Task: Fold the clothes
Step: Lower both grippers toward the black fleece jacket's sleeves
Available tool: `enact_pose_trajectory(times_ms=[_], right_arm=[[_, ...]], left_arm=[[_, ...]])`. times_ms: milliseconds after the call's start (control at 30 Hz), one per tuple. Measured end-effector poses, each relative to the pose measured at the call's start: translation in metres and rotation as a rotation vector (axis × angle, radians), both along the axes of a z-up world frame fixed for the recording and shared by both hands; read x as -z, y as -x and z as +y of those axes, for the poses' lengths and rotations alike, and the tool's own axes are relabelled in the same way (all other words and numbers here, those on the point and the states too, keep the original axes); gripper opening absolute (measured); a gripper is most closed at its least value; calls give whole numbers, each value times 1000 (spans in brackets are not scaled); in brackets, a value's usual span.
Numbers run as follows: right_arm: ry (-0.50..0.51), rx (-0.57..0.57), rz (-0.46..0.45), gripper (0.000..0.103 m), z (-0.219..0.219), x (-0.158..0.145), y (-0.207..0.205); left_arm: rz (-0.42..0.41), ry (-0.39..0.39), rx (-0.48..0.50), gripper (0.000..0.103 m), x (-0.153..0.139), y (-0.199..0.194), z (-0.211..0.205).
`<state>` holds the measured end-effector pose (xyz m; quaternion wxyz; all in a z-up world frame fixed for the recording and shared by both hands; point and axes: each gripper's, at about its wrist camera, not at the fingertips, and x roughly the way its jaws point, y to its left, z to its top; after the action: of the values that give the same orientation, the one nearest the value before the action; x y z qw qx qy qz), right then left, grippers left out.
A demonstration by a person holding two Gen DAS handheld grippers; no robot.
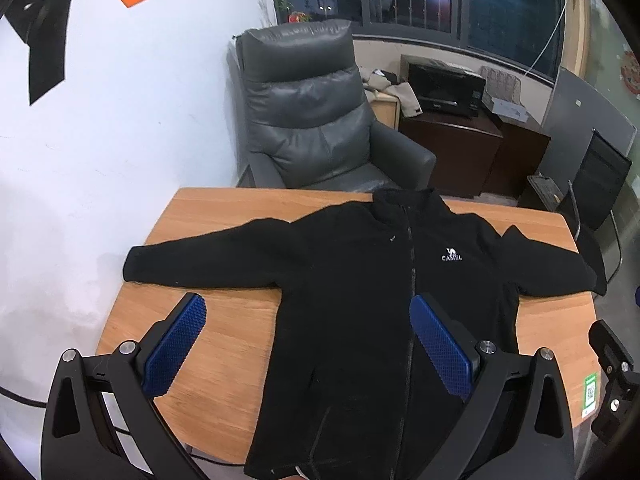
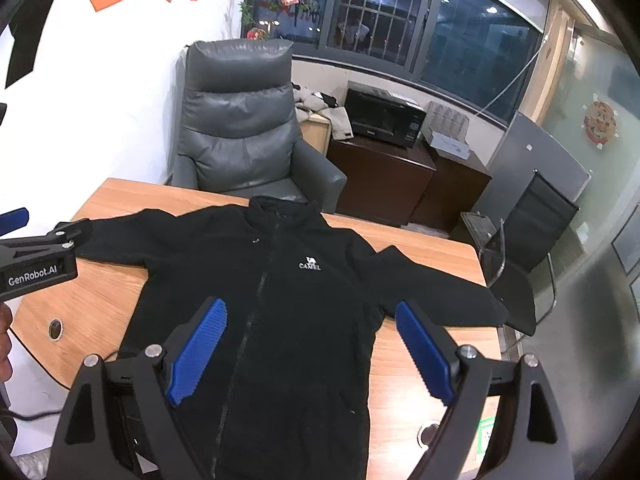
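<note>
I hold both grippers above the near edge of the table (image 1: 224, 208), the left gripper (image 1: 308, 312) and right gripper (image 2: 312, 316) each with fingers spread wide and empty over the black jacket (image 1: 360, 300) lying flat, sleeves outstretched.

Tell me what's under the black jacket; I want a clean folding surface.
The black jacket lies flat on a wooden table, one cuff hanging past the edge. The wood beneath the fabric is covered, so anything there cannot be seen.
</note>
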<state>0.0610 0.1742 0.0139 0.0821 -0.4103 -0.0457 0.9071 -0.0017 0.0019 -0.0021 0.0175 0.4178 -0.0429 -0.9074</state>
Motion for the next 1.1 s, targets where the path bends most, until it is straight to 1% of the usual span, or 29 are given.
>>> enact_pose_trajectory(times_ms=[233,300,400,500,600,767,867,933,1033,1100], right_arm=[[5,18,0,90,7,13,-3],[-10,46,-4,90,11,15,-2],[-17,116,-40,90,2,8,13],[-25,143,-37,90,4,7,18],[-19,154,-35,90,7,8,22],[6,156,-24,90,23,12,28],[33,139,-17,90,45,19,30],[53,133,2,90,72,24,28],[100,120,74,90,133,32,18],[103,137,110,92,189,44,11]], left_arm=[[-47,-9,62,103,12,10,11],[-61,-11,80,103,15,12,14],[-81,-15,106,103,20,17,18],[-101,-19,133,103,25,21,23],[-121,-24,158,103,30,25,28],[-155,-56,172,103,39,36,37],[-157,-79,171,103,45,45,45],[-160,-96,165,103,52,53,50],[-163,-111,158,103,63,67,65],[-159,-114,192,103,77,77,83]])
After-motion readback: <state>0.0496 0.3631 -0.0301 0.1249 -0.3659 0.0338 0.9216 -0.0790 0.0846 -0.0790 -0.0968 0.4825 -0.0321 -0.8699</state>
